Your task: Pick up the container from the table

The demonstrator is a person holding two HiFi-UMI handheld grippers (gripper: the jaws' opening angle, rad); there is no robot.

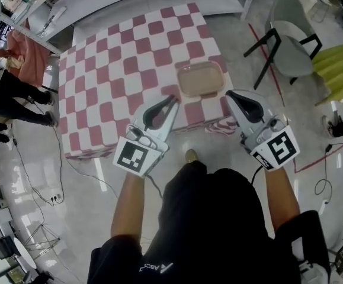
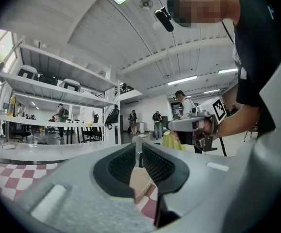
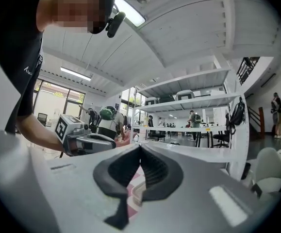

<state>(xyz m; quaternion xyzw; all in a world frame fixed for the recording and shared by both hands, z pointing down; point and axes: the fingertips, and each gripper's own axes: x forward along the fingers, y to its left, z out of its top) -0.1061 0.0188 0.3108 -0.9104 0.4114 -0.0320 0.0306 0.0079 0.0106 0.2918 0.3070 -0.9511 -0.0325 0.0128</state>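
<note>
- The tan container (image 1: 201, 78) lies on the checked surface (image 1: 112, 70), close to its near edge.
- My left claw (image 1: 172, 99) and right claw (image 1: 230, 94), both clenched and empty, hover over that surface's near edge.

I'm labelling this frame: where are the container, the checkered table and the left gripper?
container (image 1: 201, 79): head view, centre of its beige top.
checkered table (image 1: 118, 70): head view, bare cloth left of the container.
left gripper (image 1: 173, 100): head view, between its closed fingertips.
</note>
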